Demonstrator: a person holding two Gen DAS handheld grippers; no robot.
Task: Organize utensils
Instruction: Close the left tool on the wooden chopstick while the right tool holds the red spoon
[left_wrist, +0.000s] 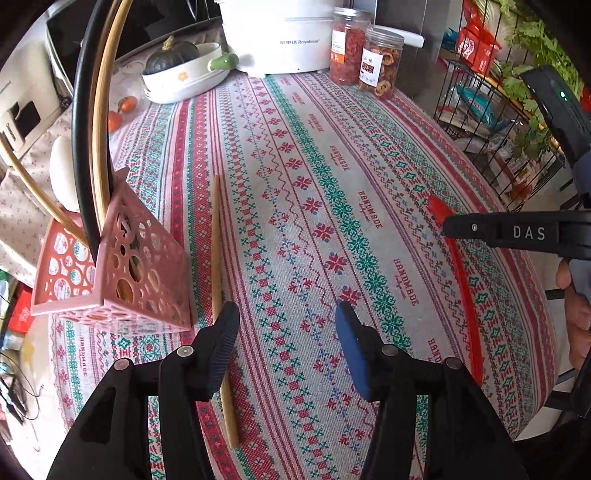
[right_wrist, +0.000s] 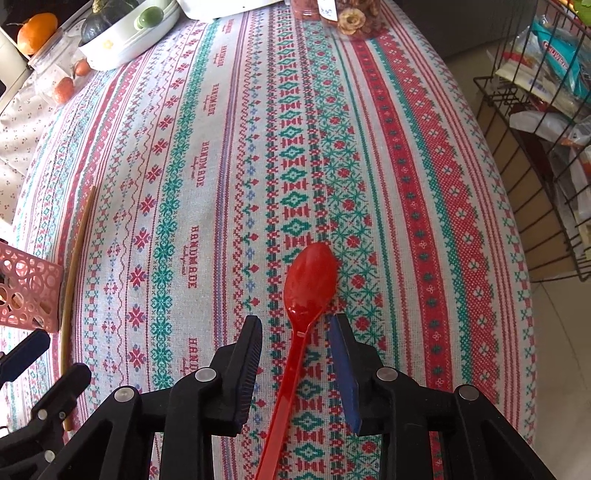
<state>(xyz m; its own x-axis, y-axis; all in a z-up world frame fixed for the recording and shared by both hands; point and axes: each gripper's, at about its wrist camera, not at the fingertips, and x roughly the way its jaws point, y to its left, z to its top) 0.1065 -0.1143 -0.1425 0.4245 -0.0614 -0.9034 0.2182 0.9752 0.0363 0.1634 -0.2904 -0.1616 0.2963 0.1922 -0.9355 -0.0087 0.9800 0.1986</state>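
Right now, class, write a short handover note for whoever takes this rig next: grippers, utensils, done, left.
Left gripper: open, empty, beside the wooden chopstick lying on the tablecloth.
Right gripper: open, straddling the red spoon, pads not touching it.
Pink basket: already holds several long utensils.
Left to do: spoon and chopstick into the basket.

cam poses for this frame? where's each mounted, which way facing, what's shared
Left wrist: on the left claw, angled down at the tablecloth; claw open and empty, chopstick beside pink basket; right claw and a hand at right edge.
Right wrist: on the right claw, angled down; pads either side of the red spoon, not touching; left claw at lower left.
Shared: spoon, chopstick, basket, tablecloth.
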